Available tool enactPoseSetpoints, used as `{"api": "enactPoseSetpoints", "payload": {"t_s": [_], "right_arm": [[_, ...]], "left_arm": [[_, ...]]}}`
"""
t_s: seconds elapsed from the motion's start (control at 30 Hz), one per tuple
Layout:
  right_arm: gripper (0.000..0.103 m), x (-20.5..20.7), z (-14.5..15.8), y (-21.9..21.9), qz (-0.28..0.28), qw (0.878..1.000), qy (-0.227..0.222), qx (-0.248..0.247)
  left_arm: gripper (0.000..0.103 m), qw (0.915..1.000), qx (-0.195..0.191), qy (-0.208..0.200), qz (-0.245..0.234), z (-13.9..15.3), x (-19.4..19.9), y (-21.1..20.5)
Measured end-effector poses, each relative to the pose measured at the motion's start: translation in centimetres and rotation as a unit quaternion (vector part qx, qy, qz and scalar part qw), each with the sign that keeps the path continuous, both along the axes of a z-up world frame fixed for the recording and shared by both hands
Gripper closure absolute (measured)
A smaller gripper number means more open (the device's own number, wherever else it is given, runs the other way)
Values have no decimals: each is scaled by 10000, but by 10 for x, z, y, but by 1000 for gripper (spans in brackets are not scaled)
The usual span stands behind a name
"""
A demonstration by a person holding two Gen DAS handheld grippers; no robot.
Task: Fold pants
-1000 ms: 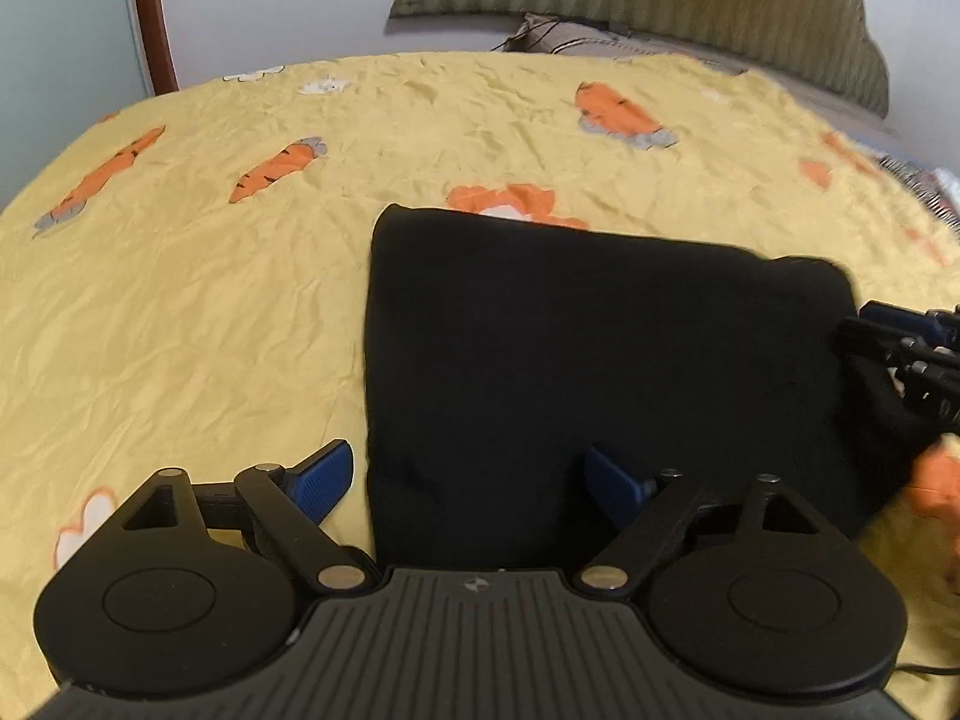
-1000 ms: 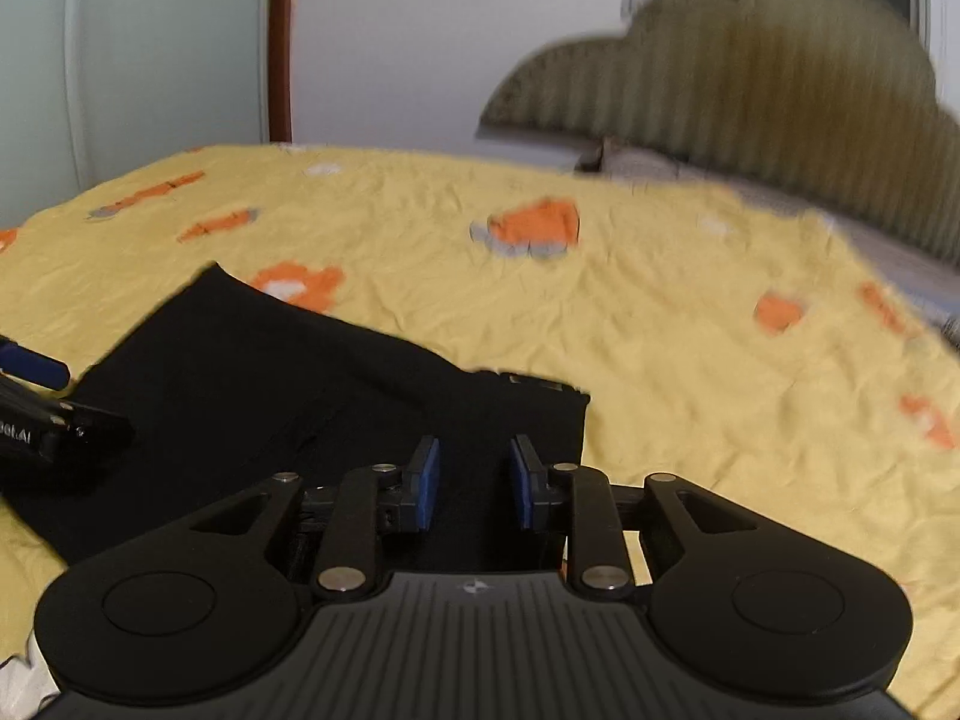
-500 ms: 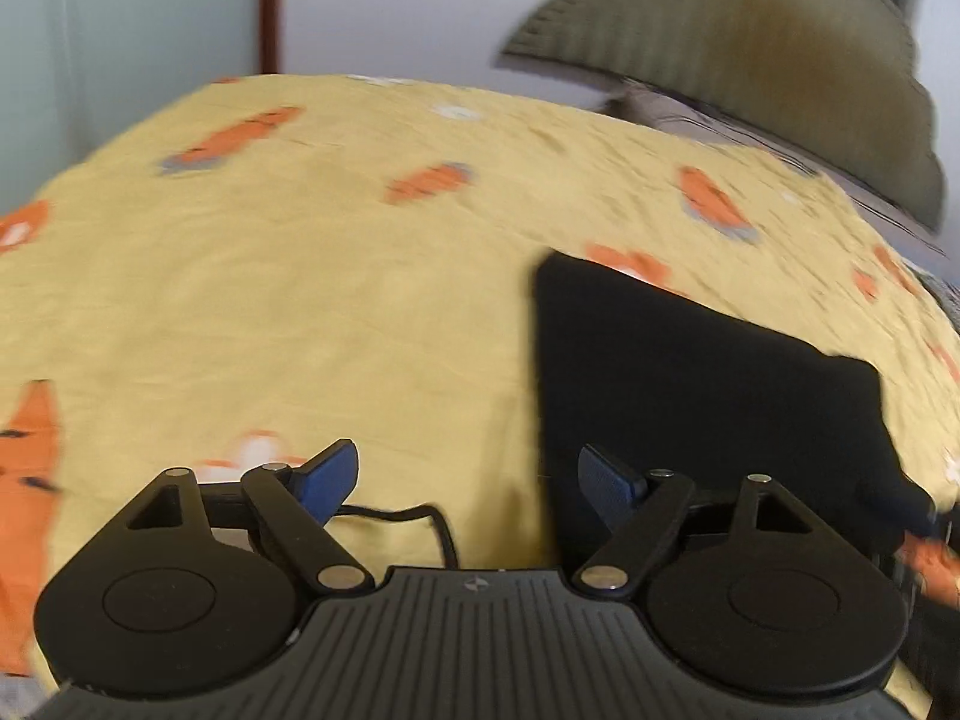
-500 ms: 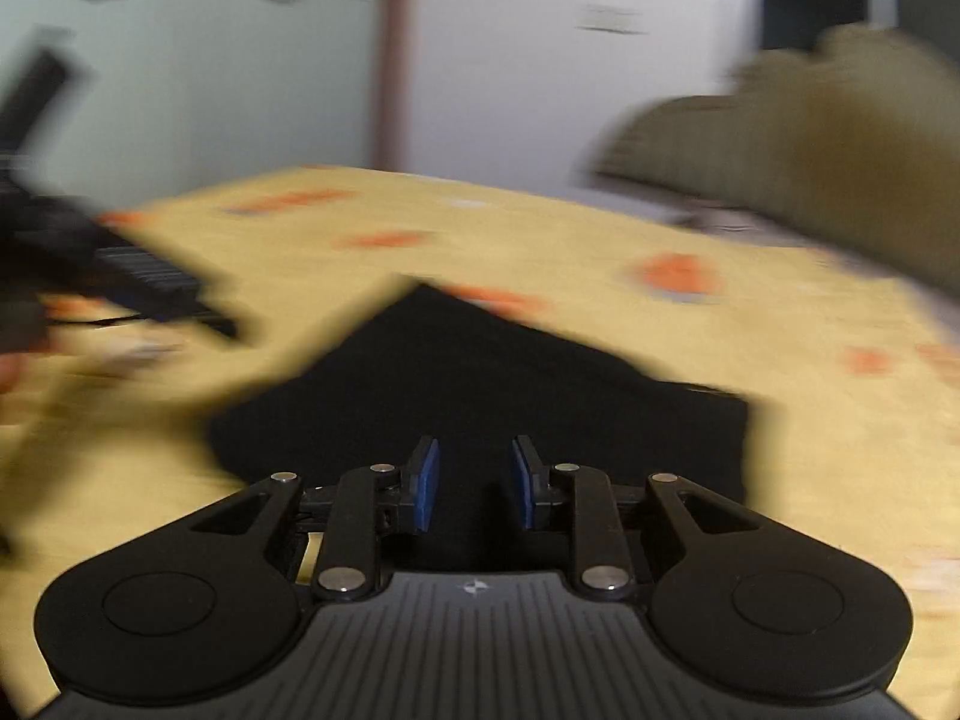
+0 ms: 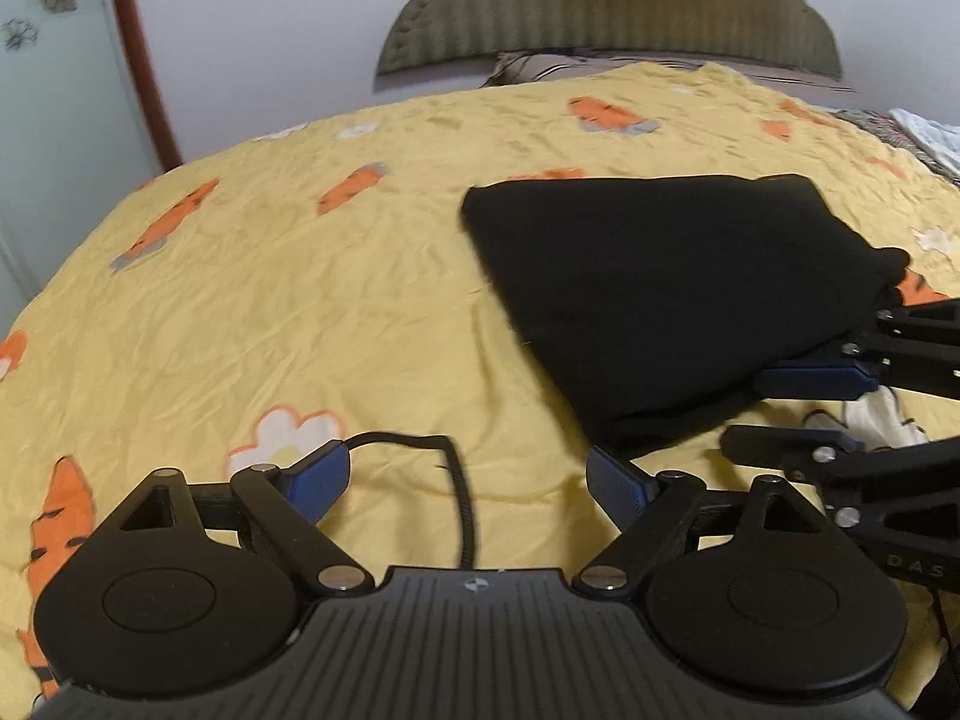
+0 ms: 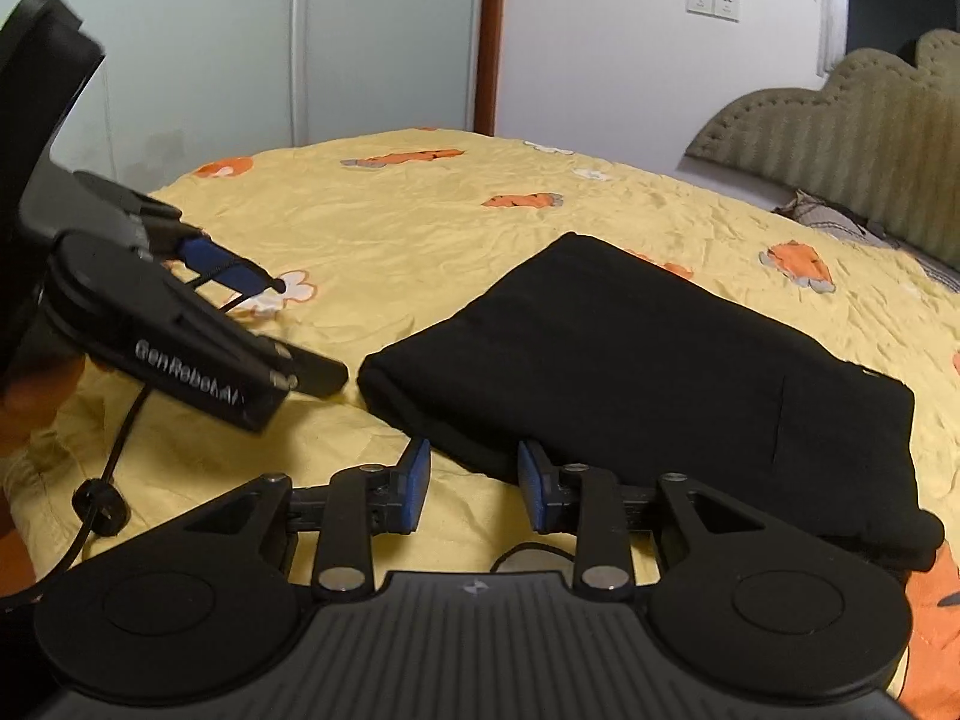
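Bed (image 5: 300, 300) with yellow carrot-print cover fills both views, serves as folding surface

Pants (image 6: 660, 372), black, folded into thick rectangle, centre-right of right wrist view, right half of left wrist view; looks near finished

Left tool (image 5: 468, 480) at bottom of its frame, spread wide, holding nothing, over bare cover beside pants, cable (image 5: 462, 498) between fingers

Right tool (image 6: 474, 483) at bottom centre, fingers apart, straddling near edge of pants, no pinch; likely releasing or about to tidy edge

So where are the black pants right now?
The folded black pants lie on the yellow carrot bedspread, just beyond the right gripper and to the right of the left gripper, toward the headboard.
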State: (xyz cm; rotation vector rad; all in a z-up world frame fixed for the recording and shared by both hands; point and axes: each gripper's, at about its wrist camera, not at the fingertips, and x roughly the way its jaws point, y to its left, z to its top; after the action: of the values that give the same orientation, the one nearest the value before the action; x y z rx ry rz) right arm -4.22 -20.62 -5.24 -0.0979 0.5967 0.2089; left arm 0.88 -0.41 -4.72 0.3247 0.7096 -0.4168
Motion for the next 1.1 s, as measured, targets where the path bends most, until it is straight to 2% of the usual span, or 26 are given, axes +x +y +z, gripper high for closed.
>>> {"api": "enactPoseSetpoints", "payload": {"t_s": [0.13,0.23,0.33,0.43,0.57,0.63,0.67,0.7,0.73,0.8,0.87,1.03,1.1], "right_arm": [[71,0,0,-4,-52,10000,11,72],[70,0,1,1,-75,10000,-19,53],[62,-1,2,1,-103,9999,-68,63],[56,-6,6,1,-97,9998,-151,2],[55,-10,18,-6,-97,9989,-450,100],[43,-7,22,-12,-199,9978,-607,156],[33,-3,22,-16,-314,9970,-682,186],[31,0,21,-21,-487,9958,-750,214],[31,5,18,-26,-656,9949,-733,232],[32,17,8,-34,-912,9948,-414,191],[32,21,-4,-37,-972,9951,-200,46],[29,18,-7,-39,-928,9953,-280,-23],[26,20,-9,-39,-941,9951,-290,-68]], "left_arm": [[15,9995,-124,-25,-297,0,-6,-8],[15,9996,16,-148,-248,-5,-3,-16],[21,9992,240,-284,-147,-12,2,-23],[22,9994,19,-354,51,-11,2,-17],[23,9989,-307,-69,340,-14,6,-2],[23,9983,-381,98,441,-19,7,3],[23,9981,-385,141,458,-20,7,4],[23,9981,-372,152,459,-20,6,5],[23,9982,-358,155,452,-19,6,5],[23,9983,-322,205,442,-17,6,6],[23,9984,-286,242,433,-14,6,7],[25,9983,-324,250,425,0,4,7],[25,9978,-480,199,408,10,6,4]]}}
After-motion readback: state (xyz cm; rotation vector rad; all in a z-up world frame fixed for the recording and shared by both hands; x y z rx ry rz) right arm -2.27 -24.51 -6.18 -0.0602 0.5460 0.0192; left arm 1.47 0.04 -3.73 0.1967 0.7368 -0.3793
